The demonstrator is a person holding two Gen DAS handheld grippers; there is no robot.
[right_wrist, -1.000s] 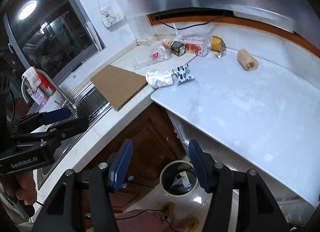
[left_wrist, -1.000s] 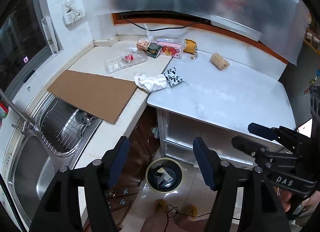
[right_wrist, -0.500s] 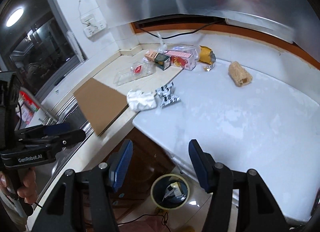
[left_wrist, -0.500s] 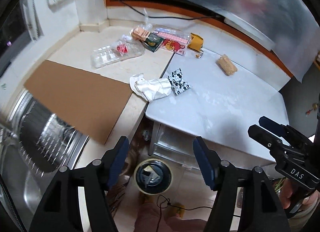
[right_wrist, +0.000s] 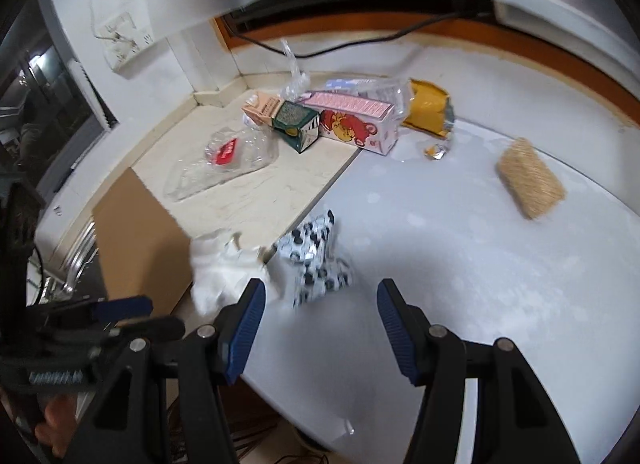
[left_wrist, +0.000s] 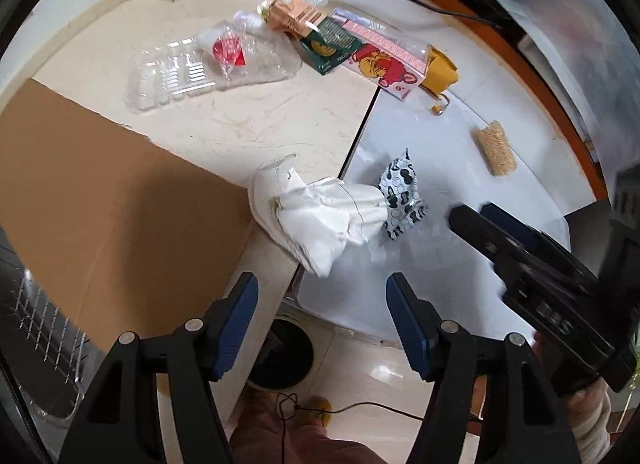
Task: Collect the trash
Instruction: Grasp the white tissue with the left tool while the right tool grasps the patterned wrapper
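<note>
I see crumpled white paper (left_wrist: 320, 220) at the bench (left_wrist: 248, 124) edge, touching a black-and-white wrapper (left_wrist: 402, 200). Far back lie a clear tray (left_wrist: 192, 72), boxes (left_wrist: 360, 50) and a tan roll (left_wrist: 495, 148).

Readable text: almost none.

- Right gripper (left_wrist: 472, 220), seen from the left wrist camera: white letters "DAS" are showing blurred on its black body.
- Left gripper (right_wrist: 136, 316), seen from the right wrist camera: a white label is showing, too smeared to read.
- Pink carton (right_wrist: 352, 120), green carton (right_wrist: 296, 124) and red label in the clear tray (right_wrist: 226, 152): print is showing, none legible.
</note>
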